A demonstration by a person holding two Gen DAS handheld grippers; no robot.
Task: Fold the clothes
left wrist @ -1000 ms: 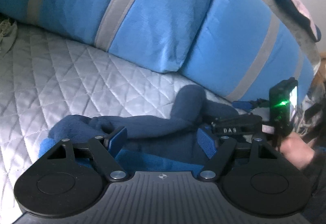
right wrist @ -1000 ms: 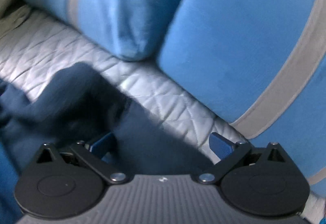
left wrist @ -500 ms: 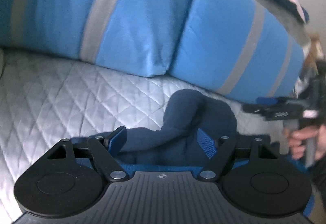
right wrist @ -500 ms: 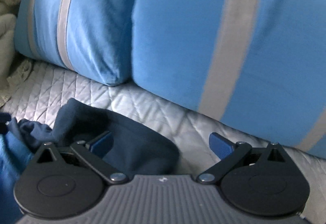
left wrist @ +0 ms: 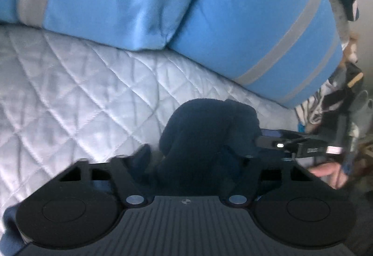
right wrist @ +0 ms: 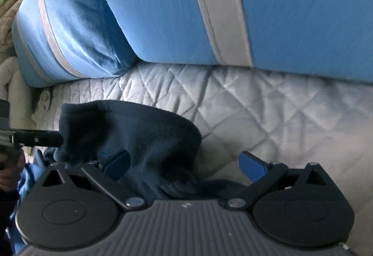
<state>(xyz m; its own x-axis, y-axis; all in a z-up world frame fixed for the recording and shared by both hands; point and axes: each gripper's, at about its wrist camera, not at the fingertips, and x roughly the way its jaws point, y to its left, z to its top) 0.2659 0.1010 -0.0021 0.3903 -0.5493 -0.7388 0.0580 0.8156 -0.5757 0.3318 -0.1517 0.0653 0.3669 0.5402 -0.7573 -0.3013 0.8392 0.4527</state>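
Garment: a dark navy fleece garment (right wrist: pixel 144 139) lies bunched on the quilt, near both grippers, well short of the pillows.
Garment, long axis: in the right wrist view the bunch runs from a raised cuff-like end at far left down to the near centre; in the left wrist view it (left wrist: pixel 207 132) stands as a hump pointing away toward the pillows. Which part of the garment this is cannot be told.
Left gripper (left wrist: pixel 188 160): its jaws have just been closing, with the navy fabric between them; the blue pads are blurred and dark, so whether they press on the cloth cannot be told.
Right gripper (right wrist: pixel 184 165): jaws spread wide; the left pad sits against the fabric, the right pad stands clear over the quilt, so nothing is clamped.
Support: a pale grey quilted cover (left wrist: pixel 77 93) with diamond stitching.
Background: two bright blue pillows (right wrist: pixel 163 6) with grey stripes, far side of the quilt.
Right margin, left wrist view: part of a hand (left wrist: pixel 326 169).
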